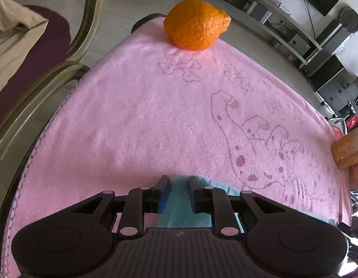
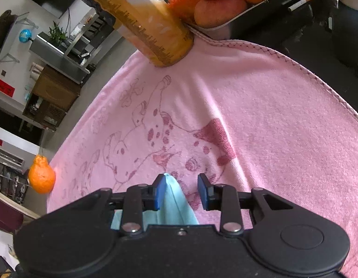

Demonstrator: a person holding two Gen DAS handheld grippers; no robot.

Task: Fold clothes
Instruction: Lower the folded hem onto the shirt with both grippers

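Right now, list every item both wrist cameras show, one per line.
pink towel: one, pink with a printed dog and bones, spread flat over the table
light blue cloth: one, light blue, lying on the towel's near edge under both grippers
bumpy orange: one, orange, on the towel's far corner in the left view
yellow packet: one, yellow, standing on the towel's far edge in the right view
metal tray: one, silver, beyond the towel, piled with oranges and an apple
cigarette: one, white, beside the tray
left gripper: one, black with blue pads, jaws apart over the cloth
right gripper: one, black, jaws apart, a cloth fold against one pad
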